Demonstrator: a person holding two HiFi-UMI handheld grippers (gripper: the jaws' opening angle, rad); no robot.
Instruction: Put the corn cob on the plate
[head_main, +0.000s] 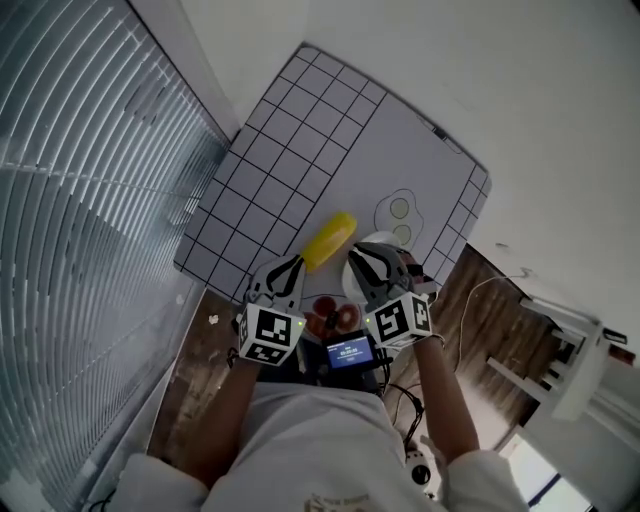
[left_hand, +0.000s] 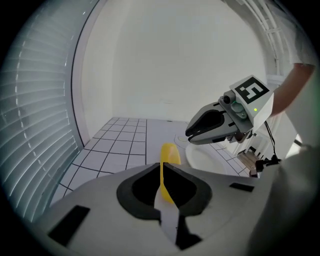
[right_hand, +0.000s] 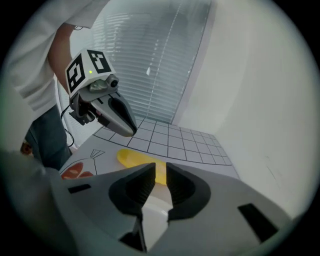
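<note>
As I judge it, the task has barely begun: the corn cob (head_main: 330, 240) lies on the gridded mat (head_main: 300, 150), just off the white plate (head_main: 352, 278) at about its 10 o'clock, and neither claw holds it. My left gripper (head_main: 292, 266) sits at the cob's 7 o'clock with its jaws pressed together and empty. My right gripper (head_main: 368, 256) hangs over the plate at the cob's 4 o'clock, jaws parted by a narrow slit with nothing in it, so opening wider, grasping the cob and carrying it onto the plate all remain.
</note>
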